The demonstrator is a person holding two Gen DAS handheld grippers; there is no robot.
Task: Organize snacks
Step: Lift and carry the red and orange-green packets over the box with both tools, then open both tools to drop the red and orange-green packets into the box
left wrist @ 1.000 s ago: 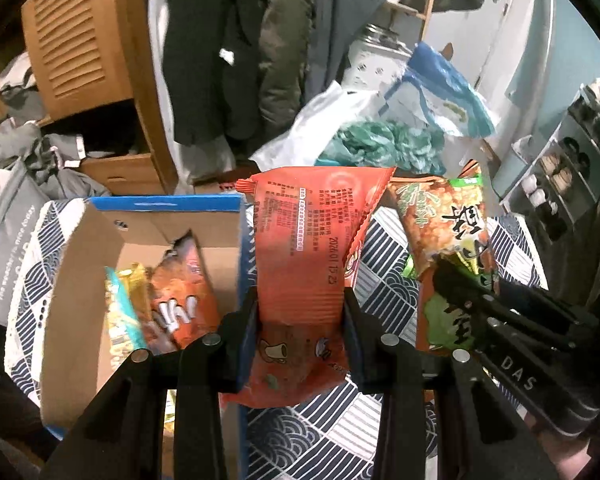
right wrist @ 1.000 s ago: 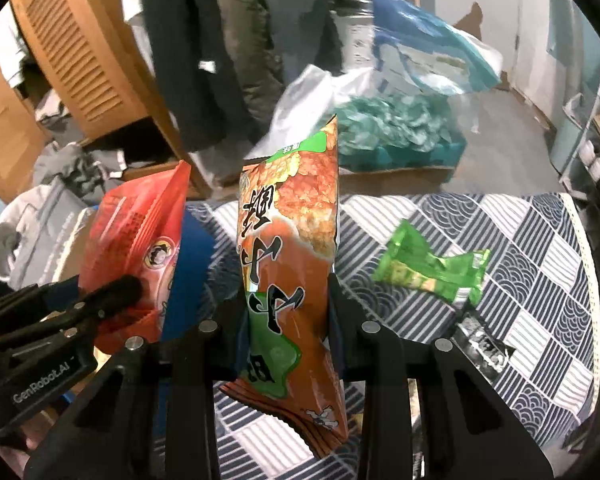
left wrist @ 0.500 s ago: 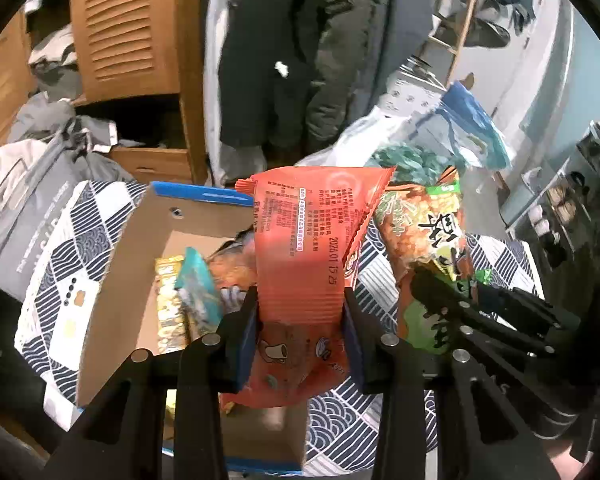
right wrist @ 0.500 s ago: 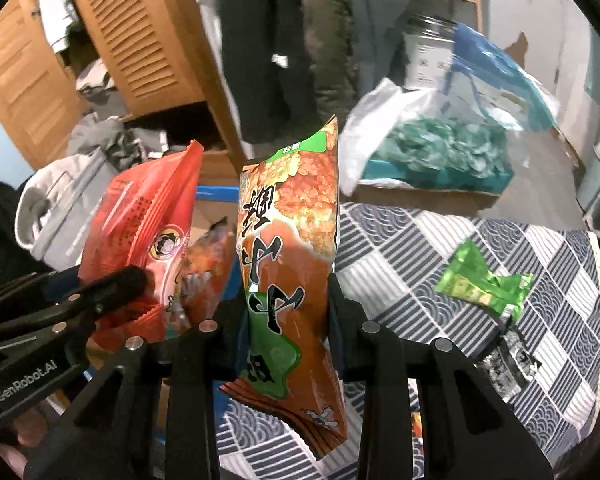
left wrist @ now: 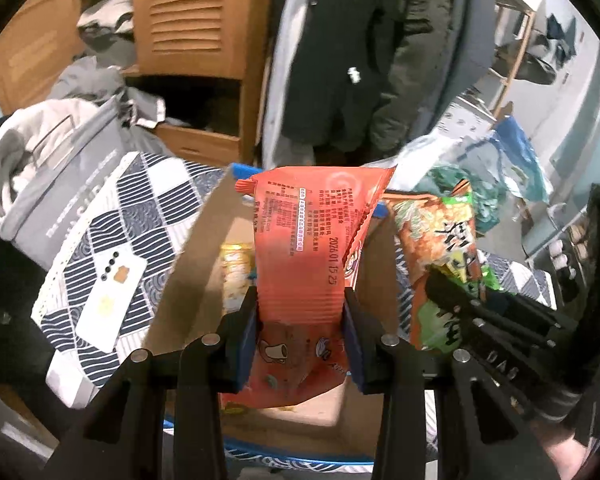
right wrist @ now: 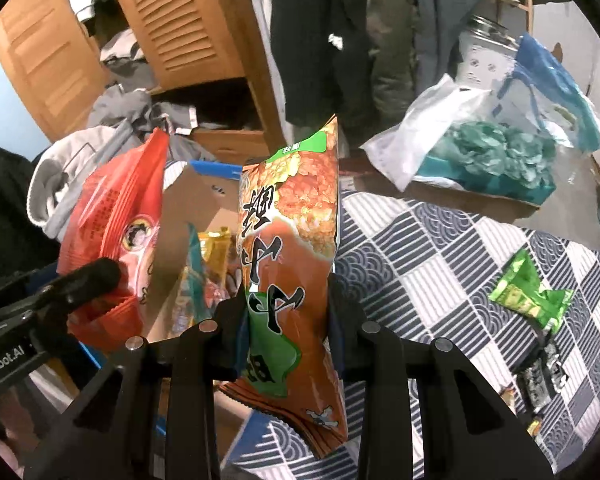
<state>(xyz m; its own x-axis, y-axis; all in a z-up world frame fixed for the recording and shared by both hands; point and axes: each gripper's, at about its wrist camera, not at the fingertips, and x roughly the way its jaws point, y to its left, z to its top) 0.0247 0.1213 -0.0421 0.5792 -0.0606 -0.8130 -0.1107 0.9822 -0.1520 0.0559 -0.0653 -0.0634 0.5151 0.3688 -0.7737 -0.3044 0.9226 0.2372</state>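
Note:
My left gripper (left wrist: 300, 334) is shut on a red snack bag (left wrist: 308, 248), held upright over the open cardboard box (left wrist: 188, 276) with the blue rim. My right gripper (right wrist: 287, 320) is shut on an orange and green snack bag (right wrist: 288, 264), also upright, at the box's right side. Each view shows the other gripper with its bag: the right gripper (left wrist: 436, 284) with the orange bag (left wrist: 440, 240) in the left wrist view, the left gripper (right wrist: 112, 272) with the red bag (right wrist: 116, 224) in the right wrist view. Several snack packs (right wrist: 208, 264) stand inside the box.
The box rests on a blue and white patterned cloth (right wrist: 440, 256). A green snack pack (right wrist: 528, 296) and a dark pack (right wrist: 540, 372) lie on the cloth at the right. A white card (left wrist: 108, 300) lies left of the box. Wooden cupboards, clothes and bags stand behind.
Both grippers carried their bags leftward toward the box. The red bag went from the box's right wall to above its inside. The orange bag came from over the cloth to the box's right edge.

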